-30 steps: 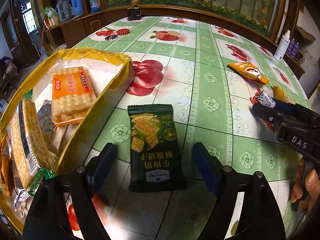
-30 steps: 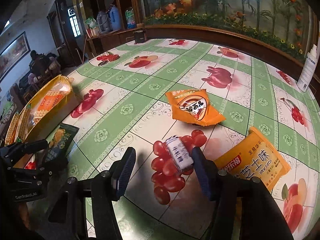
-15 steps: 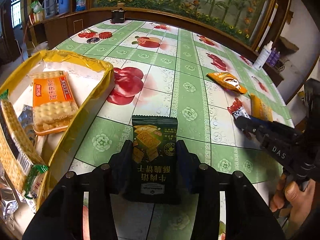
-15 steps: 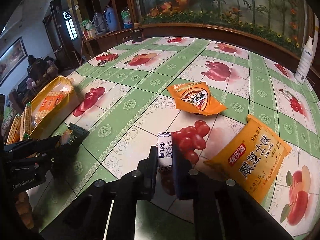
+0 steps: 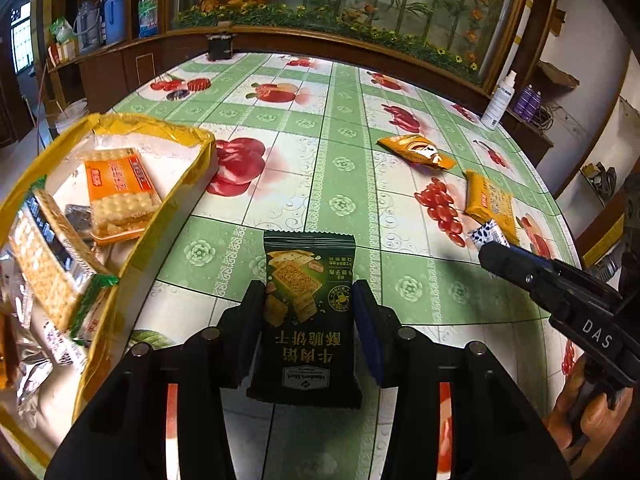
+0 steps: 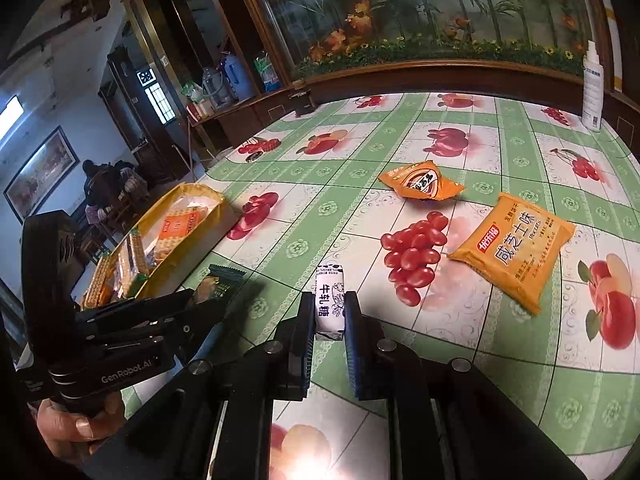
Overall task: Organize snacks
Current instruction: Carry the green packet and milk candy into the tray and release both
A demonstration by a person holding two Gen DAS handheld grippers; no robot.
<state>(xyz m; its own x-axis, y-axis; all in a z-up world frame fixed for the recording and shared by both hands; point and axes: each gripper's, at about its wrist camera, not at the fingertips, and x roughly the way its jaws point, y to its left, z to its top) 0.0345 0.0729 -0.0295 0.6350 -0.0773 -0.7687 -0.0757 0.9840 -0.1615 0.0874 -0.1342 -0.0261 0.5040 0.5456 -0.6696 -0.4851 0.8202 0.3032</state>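
Snacks are gripped: left hand-held gripper (image 5: 308, 312) clamps the dark green biscuit packet (image 5: 309, 316), right hand-held gripper (image 6: 329, 312) pinches the nougat bar (image 6: 330, 302). Carry both level to the yellow tray (image 5: 192, 168) at the desk's (image 5: 344, 128) left edge.

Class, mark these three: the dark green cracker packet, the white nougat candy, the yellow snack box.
dark green cracker packet (image 5: 310, 304), left wrist view, middle of its front
white nougat candy (image 6: 329, 304), right wrist view, printed wrapper
yellow snack box (image 5: 188, 184), left wrist view, right wall
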